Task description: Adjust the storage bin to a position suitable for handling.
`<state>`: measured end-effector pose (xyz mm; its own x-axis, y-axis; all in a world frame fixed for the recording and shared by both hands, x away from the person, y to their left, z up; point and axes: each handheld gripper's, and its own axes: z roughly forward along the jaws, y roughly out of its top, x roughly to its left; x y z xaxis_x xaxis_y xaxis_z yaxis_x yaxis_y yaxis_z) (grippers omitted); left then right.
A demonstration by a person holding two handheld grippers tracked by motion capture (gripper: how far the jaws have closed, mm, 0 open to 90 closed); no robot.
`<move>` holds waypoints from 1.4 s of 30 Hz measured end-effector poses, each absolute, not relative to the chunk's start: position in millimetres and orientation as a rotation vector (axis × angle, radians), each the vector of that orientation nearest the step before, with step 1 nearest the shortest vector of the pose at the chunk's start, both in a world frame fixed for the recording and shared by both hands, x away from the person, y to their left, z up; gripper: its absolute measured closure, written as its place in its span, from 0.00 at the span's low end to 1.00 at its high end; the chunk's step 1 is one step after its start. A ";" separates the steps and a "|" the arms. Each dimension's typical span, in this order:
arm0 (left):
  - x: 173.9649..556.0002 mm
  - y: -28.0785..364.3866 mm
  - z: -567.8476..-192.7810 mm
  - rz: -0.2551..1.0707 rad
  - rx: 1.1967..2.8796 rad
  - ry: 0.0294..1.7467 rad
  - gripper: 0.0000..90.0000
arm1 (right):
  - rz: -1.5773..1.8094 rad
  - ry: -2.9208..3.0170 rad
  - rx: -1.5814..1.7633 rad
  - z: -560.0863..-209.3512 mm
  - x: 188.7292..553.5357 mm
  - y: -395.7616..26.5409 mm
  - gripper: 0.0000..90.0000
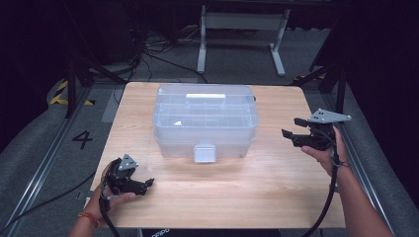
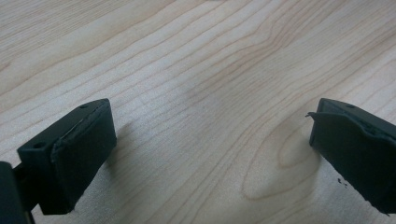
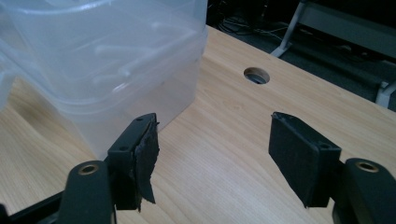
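Risk imo: clear plastic bin (image 1: 205,121), mid-frame on the table (image 1: 276,187), w/ front latch (image 1: 204,153) shut, could slide if grabbed one-sided. Left gripper (image 1: 147,184) lower left and right gripper (image 1: 291,127) at right, both spread wide, holding nothing.

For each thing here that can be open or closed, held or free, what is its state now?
Clear plastic box: lid on, front latch down, upright on the table, touched by no gripper.
Left gripper: open, holds nothing, low over bare wood.
Right gripper: open, holds nothing, beside the box, apart from it.
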<state>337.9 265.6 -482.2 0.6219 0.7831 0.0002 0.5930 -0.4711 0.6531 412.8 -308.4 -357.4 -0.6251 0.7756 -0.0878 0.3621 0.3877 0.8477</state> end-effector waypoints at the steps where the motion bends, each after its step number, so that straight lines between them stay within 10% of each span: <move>1: 337.9 265.4 -482.4 0.402 2.223 1.075 0.01 | 1.160 2.169 0.971 -355.9 413.6 -307.7 0.39; 42: 337.9 265.5 -482.4 0.402 2.224 1.075 0.01 | 1.209 2.200 0.793 -301.2 457.7 -219.9 0.41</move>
